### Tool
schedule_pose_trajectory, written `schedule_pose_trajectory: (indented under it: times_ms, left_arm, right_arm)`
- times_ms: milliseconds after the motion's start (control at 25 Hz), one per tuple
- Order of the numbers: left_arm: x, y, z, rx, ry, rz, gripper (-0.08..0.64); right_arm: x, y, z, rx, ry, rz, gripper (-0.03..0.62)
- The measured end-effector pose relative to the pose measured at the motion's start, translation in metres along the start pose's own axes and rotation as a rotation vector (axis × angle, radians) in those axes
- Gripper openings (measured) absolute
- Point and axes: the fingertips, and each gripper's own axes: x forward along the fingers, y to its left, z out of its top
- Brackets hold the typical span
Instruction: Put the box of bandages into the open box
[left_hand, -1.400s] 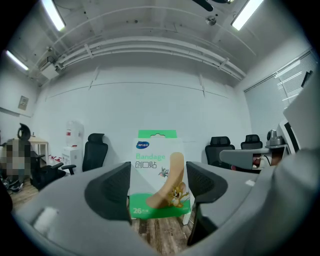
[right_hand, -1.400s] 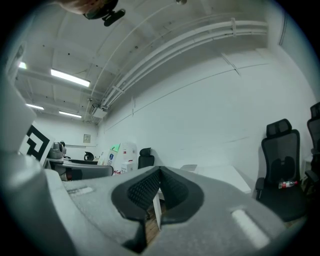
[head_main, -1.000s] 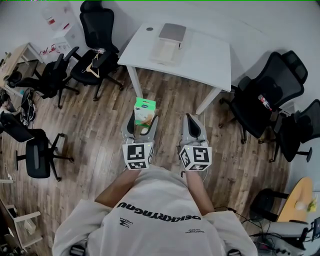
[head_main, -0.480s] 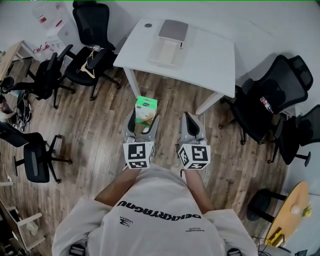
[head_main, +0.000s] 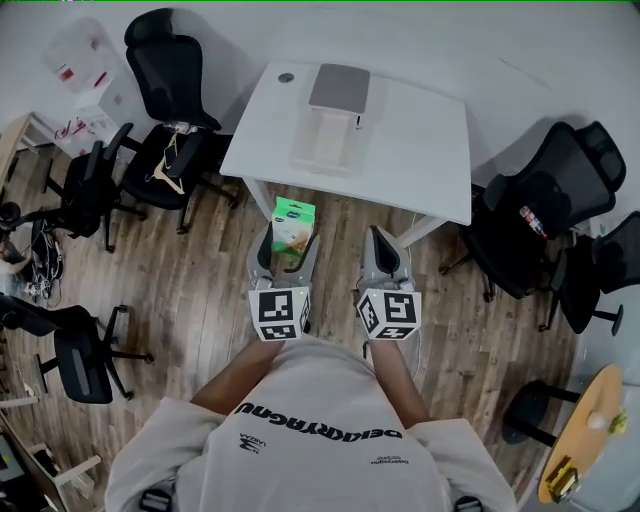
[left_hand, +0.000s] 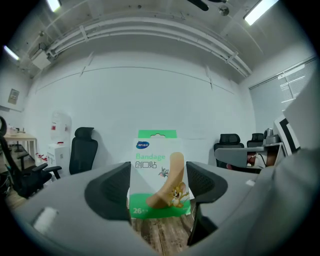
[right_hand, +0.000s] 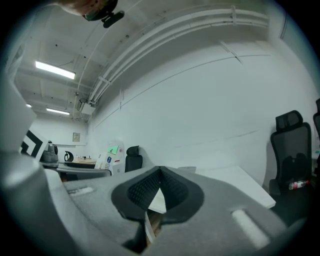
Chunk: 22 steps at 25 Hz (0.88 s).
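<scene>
Bandage box (left_hand: 157, 172) upright in left tongs (head_main: 288, 248); right tongs (right_hand: 160, 180) closed

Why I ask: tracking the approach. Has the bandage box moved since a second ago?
Yes. The bandage box moved toward the table: its top now nearly reaches the near edge; earlier, floor showed between them.

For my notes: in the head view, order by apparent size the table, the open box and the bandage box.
1. table
2. open box
3. bandage box, though it is nearer the camera.
</scene>
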Motion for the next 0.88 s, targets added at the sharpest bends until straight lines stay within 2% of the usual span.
schedule_pose_trajectory:
  times_ms: [480, 880]
  left_arm:
    - [0.105, 0.047, 0.024, -0.004, 0.029, -0.091, 0.356]
    - [0.143, 0.062, 0.018, -0.026, 0.065, -0.157, 0.356]
  right_arm:
    - [0.107, -0.017, 0.017, -0.004, 0.007, -0.094, -0.002]
    - [0.137, -0.02, 0.007, -0.005, 0.043, -0.163, -0.002]
